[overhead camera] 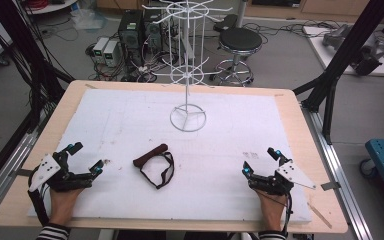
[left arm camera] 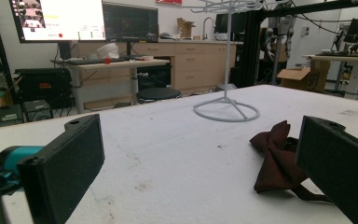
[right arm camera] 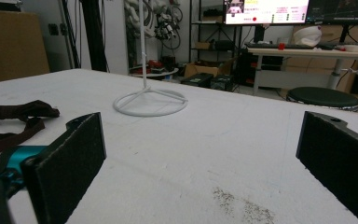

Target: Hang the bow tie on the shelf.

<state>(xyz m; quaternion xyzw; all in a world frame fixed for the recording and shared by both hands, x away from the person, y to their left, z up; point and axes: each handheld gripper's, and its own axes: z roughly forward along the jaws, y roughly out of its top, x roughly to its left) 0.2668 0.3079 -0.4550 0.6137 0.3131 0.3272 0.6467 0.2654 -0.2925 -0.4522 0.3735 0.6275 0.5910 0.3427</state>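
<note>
A dark maroon bow tie (overhead camera: 151, 155) with a black strap loop (overhead camera: 162, 175) lies on the white mat near the table's front middle. It lies to the right in the left gripper view (left arm camera: 279, 161) and at the far left in the right gripper view (right arm camera: 14, 114). My left gripper (overhead camera: 86, 157) rests at the front left, jaws wide apart, nothing between them (left arm camera: 200, 177). My right gripper (overhead camera: 261, 161) rests at the front right, also open and empty (right arm camera: 200, 172). A white wire rack (overhead camera: 188, 65) stands on its ring base at the back middle.
The white mat (overhead camera: 130, 115) covers most of a wooden table (overhead camera: 60, 107). Beyond the far edge stand a black stool (overhead camera: 239, 42) and computer boxes (overhead camera: 130, 30) with cables. Black frame posts (overhead camera: 330, 95) rise at both sides.
</note>
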